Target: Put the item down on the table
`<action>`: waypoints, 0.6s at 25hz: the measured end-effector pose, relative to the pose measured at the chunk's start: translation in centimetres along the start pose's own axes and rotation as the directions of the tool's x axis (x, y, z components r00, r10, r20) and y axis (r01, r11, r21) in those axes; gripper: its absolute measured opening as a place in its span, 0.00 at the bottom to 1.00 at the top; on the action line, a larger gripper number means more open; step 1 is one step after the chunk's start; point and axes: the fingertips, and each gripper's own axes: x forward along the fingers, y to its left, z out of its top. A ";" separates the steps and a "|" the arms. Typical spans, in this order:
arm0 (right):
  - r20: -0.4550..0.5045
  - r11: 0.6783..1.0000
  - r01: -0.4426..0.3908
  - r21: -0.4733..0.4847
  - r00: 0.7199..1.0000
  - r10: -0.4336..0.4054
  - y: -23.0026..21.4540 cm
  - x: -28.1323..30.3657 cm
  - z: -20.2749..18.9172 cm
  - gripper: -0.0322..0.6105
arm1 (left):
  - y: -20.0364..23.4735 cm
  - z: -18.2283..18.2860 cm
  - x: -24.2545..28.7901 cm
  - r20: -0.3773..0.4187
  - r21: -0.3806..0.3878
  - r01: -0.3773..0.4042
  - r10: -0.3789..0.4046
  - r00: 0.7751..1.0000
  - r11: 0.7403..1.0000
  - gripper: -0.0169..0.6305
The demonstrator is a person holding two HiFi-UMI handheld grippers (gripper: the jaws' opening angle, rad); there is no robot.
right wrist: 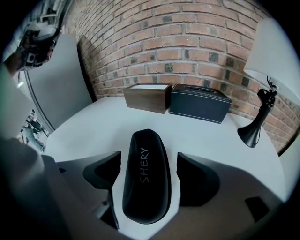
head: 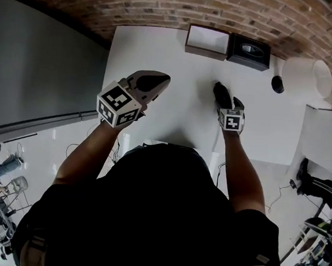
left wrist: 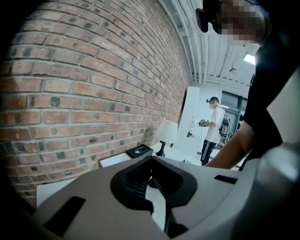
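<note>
A black glasses case point(right wrist: 145, 178) marked SHERY lies lengthwise on the white table point(right wrist: 93, 126). My right gripper point(right wrist: 149, 158) is open around it, one jaw on each side with a narrow gap between each jaw and the case. In the head view the case point(head: 221, 94) shows as a dark shape ahead of the right gripper's marker cube point(head: 232, 120). My left gripper point(head: 149, 84) is held above the table's left part, tilted up toward the brick wall. Its jaws point(left wrist: 150, 180) are shut with nothing between them.
At the table's far edge stand a brown box with a white top point(head: 207, 41), a black tissue box point(head: 249, 51) and a white-shaded lamp point(head: 302, 76) on a black base point(head: 278, 84). A grey panel point(head: 37, 68) borders the left. A person point(left wrist: 215, 124) stands in the background.
</note>
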 end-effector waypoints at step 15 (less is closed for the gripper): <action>0.112 1.000 -0.004 0.010 0.994 0.003 1.8 -4.6 4.6 0.64 | 0.3 0.0 -1.0 0.026 -0.005 0.035 -0.035 0.999 0.999 0.05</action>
